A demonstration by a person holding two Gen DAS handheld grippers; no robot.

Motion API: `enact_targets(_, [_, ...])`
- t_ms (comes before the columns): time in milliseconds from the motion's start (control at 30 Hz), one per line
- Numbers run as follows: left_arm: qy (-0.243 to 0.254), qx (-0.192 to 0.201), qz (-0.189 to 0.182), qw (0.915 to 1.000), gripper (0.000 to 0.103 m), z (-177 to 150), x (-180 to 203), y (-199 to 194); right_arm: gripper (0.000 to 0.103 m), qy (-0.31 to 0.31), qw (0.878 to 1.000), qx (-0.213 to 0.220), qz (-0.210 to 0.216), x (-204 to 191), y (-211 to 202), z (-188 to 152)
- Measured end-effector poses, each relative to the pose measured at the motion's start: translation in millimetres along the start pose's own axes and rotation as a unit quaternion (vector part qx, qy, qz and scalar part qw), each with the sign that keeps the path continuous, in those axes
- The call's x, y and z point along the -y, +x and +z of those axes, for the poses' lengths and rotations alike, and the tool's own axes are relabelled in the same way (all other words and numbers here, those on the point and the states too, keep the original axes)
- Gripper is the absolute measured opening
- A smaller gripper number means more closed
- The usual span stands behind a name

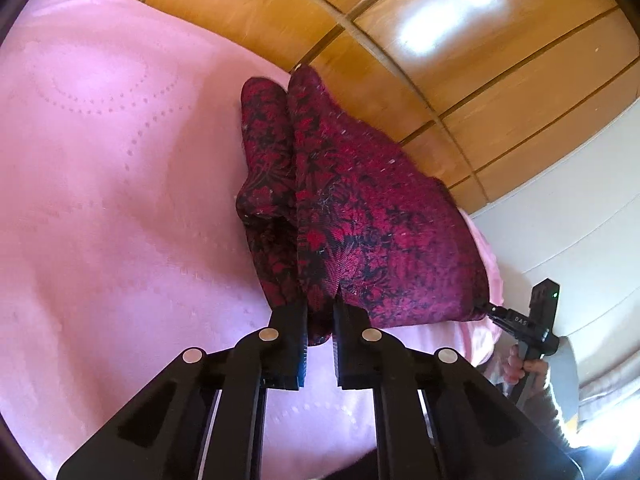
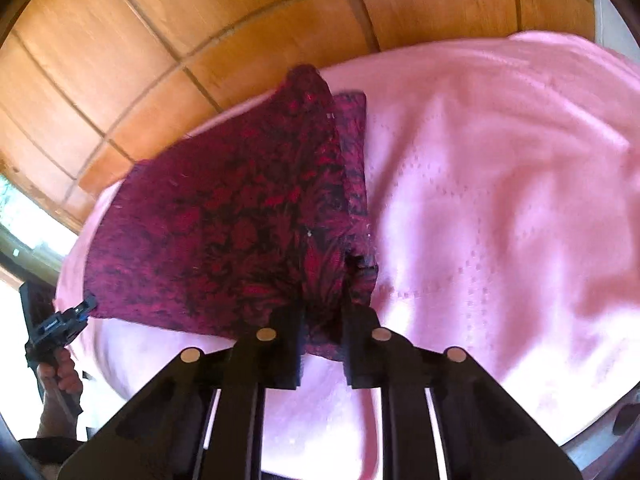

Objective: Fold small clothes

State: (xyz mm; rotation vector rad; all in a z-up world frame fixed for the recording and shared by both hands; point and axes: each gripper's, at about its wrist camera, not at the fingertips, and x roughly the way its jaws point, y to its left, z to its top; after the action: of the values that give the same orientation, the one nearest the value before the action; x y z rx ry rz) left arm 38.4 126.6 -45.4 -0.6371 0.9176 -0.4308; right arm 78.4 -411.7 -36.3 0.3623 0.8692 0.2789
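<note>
Cloth is the worry in the left wrist view: the left gripper (image 1: 320,320) has its jaws pinched on a near corner of the dark red and black floral-patterned garment (image 1: 360,208), and only a thin bunch of fabric sits between the black fingers (image 1: 288,332). The garment lies along the far right edge of the pink embossed bedspread (image 1: 120,180), close against the glossy wooden panelled wall (image 1: 400,60), with one narrow part doubled beside the wider part. At the garment's other near corner the right gripper (image 1: 490,311), held in a person's hand (image 1: 524,368), also bites the hem. If either pinch is shallow, a pull could let that corner slide out and the fold would drop crooked.

From the right wrist view, the right gripper (image 2: 324,320) is likewise closed on a gathered corner of the garment (image 2: 224,216), with the narrower layer peeking out just beside it toward the middle of the bedspread (image 2: 500,200). The left gripper (image 2: 86,306) holds the opposite corner near the bedspread's edge, a hand (image 2: 64,372) below it. The cloth between the two hangs slightly slack. I judge that uneven lifting would drag the loose under-layer out of line, or wrinkle the soft bedspread and catch it in the jaws. The wall (image 2: 160,60) close behind leaves little room to swing the garment over.
</note>
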Motion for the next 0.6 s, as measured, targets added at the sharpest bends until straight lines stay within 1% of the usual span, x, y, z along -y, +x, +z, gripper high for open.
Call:
enact_targets(67, [-0.001, -0.01, 0.002, 1.0, 0.008, -2, 0, -10, 0.012, -0.009, 1.0, -0.004, 0.01, -3, -14, -2])
enact_targets(200, [-0.003, -0.034, 0.002, 0.9994, 0.008, -19, 2, -23, 0.011, -0.018, 0.999, -0.014, 0.023, -5, -34, -13])
enact_targets(233, [-0.002, -0.041, 0.006, 0.9991, 0.008, -26, 2, -26, 0.011, -0.02, 0.999, -0.02, 0.021, -5, -34, -15])
enact_targets(300, [0.005, -0.052, 0.028, 0.9982, 0.008, -36, 4, -24, 0.012, -0.024, 0.999, -0.037, 0.013, -3, -29, -26])
enact_targets(333, [0.008, -0.055, 0.039, 0.9977, 0.009, -38, 5, -21, 0.012, -0.026, 0.999, -0.045, 0.011, -4, -25, -29])
enact_targets(367, [0.012, -0.052, 0.041, 0.9977, 0.01, -38, 7, -21, 0.013, -0.028, 0.999, -0.046, 0.006, -4, -22, -30])
enact_targets(400, [0.015, -0.042, 0.044, 0.998, 0.013, -36, 8, -24, 0.017, -0.028, 0.999, -0.045, 0.004, -6, -21, -30])
enact_targets(433, [0.016, -0.027, 0.049, 0.9983, 0.013, -33, 8, -30, 0.02, -0.024, 0.999, -0.043, 0.007, -6, -20, -28])
enact_targets(467, [0.018, -0.013, 0.038, 0.999, 0.014, -29, 9, -35, 0.029, -0.022, 0.999, -0.03, 0.006, -6, -23, -24])
enact_targets(500, [0.018, -0.003, 0.032, 0.9993, 0.02, -28, 8, -41, 0.044, -0.021, 1.0, -0.018, 0.008, -9, -28, -22])
enact_targets(533, [0.017, 0.014, 0.027, 0.9994, 0.024, -21, 8, -46, 0.048, -0.021, 1.0, -0.005, 0.011, -11, -32, -19])
enact_targets(600, [0.02, 0.026, 0.019, 0.9993, 0.025, -13, 9, -44, 0.048, -0.019, 1.0, 0.019, 0.008, -14, -34, -6])
